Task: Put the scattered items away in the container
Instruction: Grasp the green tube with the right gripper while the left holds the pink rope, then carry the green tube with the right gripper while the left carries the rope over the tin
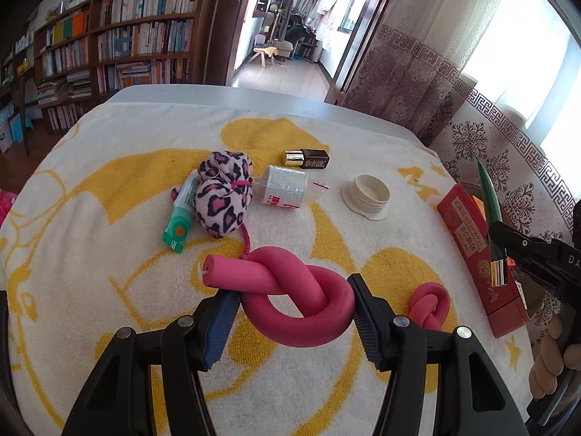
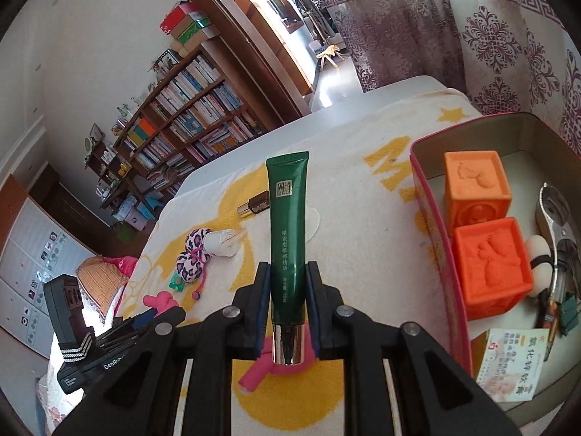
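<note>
Pink foam, knotted into a loop (image 1: 297, 296) — flat on the yellow-and-white towel (image 1: 109, 189), right between the spread fingers of the left gripper (image 1: 292, 321), neither pad clearly pressing on it. A second, smaller pink knot (image 1: 428, 305) just to its right, near the red tin (image 1: 468, 239).

Green tube (image 2: 288, 239) with a silver cap, pinched upright between the pads of the right gripper (image 2: 288, 312), cap end toward the camera, crimped end pointing away. Raised off the towel, just left of the tin's wall (image 2: 432, 210) and not yet over its inside. Same tube (image 1: 492, 218) seen from the left wrist, standing in front of the tin's near side.

Inside the tin: two orange embossed cubes (image 2: 483, 229) touching each other, a metal tool (image 2: 555, 225) along the right side, a printed card (image 2: 512, 363) at the near corner, a small white round thing half hidden behind the lower cube.

Farther across the towel, loose: a leopard-print plush (image 1: 225, 196) with a pink tie, touching a teal-and-white tube (image 1: 181, 214) on its left; a white roll in clear wrap (image 1: 283, 190) just beside it; a small dark bottle with a gold cap (image 1: 307, 158) behind; a cream screw lid (image 1: 366, 196) lying open-side up, apart from the rest.
</note>
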### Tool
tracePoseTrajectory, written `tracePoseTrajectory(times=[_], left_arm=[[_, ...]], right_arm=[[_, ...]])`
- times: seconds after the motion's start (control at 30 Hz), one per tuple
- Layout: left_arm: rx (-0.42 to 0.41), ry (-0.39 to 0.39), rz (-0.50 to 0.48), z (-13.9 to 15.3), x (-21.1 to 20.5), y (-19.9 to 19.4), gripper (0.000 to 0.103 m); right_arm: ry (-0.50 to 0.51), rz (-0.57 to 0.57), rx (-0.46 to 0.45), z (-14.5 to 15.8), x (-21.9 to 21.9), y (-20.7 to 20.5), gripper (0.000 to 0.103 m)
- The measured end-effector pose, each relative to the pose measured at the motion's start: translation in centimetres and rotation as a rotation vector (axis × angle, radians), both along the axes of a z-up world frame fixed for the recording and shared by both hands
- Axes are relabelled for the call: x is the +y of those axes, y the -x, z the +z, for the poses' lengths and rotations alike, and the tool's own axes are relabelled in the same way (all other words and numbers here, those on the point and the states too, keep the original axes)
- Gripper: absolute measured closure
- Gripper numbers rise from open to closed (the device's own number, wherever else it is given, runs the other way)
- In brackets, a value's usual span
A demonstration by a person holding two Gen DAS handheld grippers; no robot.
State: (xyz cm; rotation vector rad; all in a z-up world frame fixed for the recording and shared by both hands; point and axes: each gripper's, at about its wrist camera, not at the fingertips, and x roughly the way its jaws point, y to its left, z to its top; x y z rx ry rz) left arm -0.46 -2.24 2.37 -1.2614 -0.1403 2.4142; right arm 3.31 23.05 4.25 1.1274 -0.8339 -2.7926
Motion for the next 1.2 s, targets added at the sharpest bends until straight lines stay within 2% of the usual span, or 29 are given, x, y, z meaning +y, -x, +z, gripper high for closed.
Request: tracePoseTrajectory(times=[0.13,0.27,0.4,0.67,0.83,1.2], left_arm=[[0.018,0.006,-0.052,1.0,2.7,-0.7,0.041],[0.029,0.019,-0.106,1.7,5.9,-1.4,0.041],[0.023,0.025,-0.155,1.9,8.9,-2.2,0.041],[0.032,0.039,-0.231,3.0,14.2,-3.3,0.041],[0.046,0.052,-0.277,3.7,17.3,-4.0,0.041],[0.063,0.074,-0.37,4.3,23.3,-5.2,0.041]], right_arm=[[-0.052,-0.107,0.013,0.7,3.2,-2.9,0.082],[-0.121,-0.224,-0.012,0.6,6.3,-5.2,0.082],[-0.162,-0.297,-0.022,0.2,9.3,-7.3,0.082],[-0.237,-0.326,-0.055,-1.2,11.3,-8.4,0.082],[-0.227,-0.331,-0.076,-2.0,12.5,-8.9,0.081],[-0.199,-0.364,-0.02,-1.9,13.9,-11.0,0.081]])
